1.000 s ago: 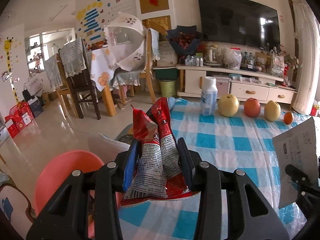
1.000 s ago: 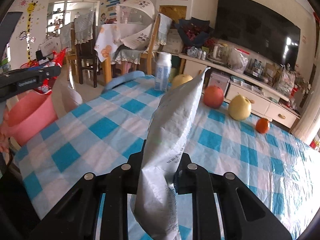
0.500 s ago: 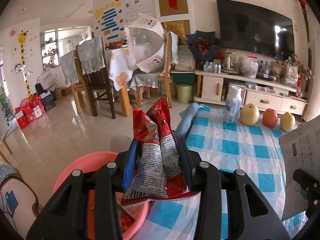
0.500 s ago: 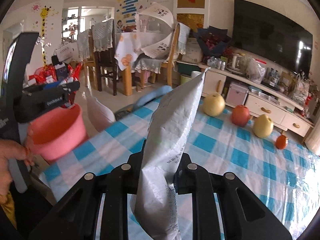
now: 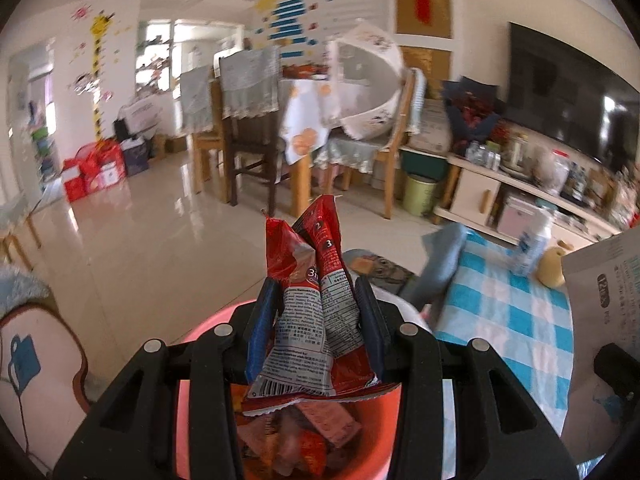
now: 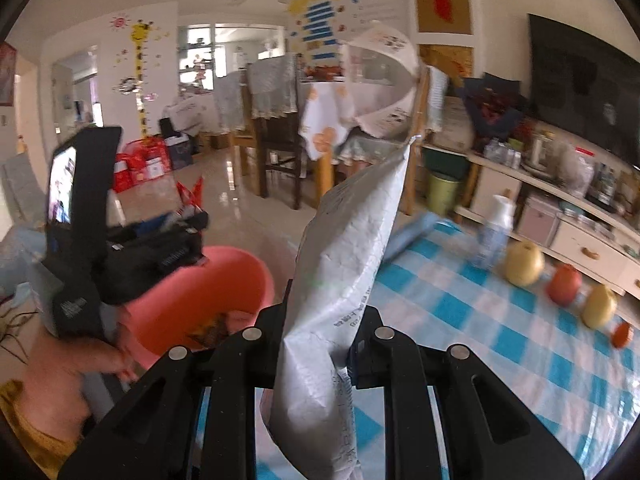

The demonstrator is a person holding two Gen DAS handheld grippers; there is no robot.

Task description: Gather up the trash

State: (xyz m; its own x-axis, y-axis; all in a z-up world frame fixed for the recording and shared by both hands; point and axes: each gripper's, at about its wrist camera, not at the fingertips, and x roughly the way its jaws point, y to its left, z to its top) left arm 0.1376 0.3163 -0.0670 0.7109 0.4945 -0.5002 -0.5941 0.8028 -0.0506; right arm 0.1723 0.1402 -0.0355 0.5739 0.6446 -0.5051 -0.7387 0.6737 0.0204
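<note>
Trash: my left hand-held gripper (image 5: pixel 316 316) grips a red wrapper (image 5: pixel 310 312) above the pink bin (image 6: pixel 200 300); my right hand-held gripper (image 6: pixel 324 344) pinches a white bag (image 6: pixel 340 280).
Counter: blue-checked cloth (image 6: pixel 480 328), fruit (image 6: pixel 522 266), bottle (image 6: pixel 494 232).
Room: shiny floor (image 5: pixel 140 248), chairs (image 5: pixel 248 120).

Black tongs (image 5: pixel 316 312), silver screws, blue pads (image 5: pixel 262 320).

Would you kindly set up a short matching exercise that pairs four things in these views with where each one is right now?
Things:
1. red snack wrapper
2. white paper bag
3. pink bin
4. white bottle

Places:
A. standing on the checked tablecloth by the fruit
B. clamped in the right gripper
C. below the left gripper, with trash inside
D. clamped in the left gripper

Pairs: 1-D, 2-B, 3-C, 4-A
</note>
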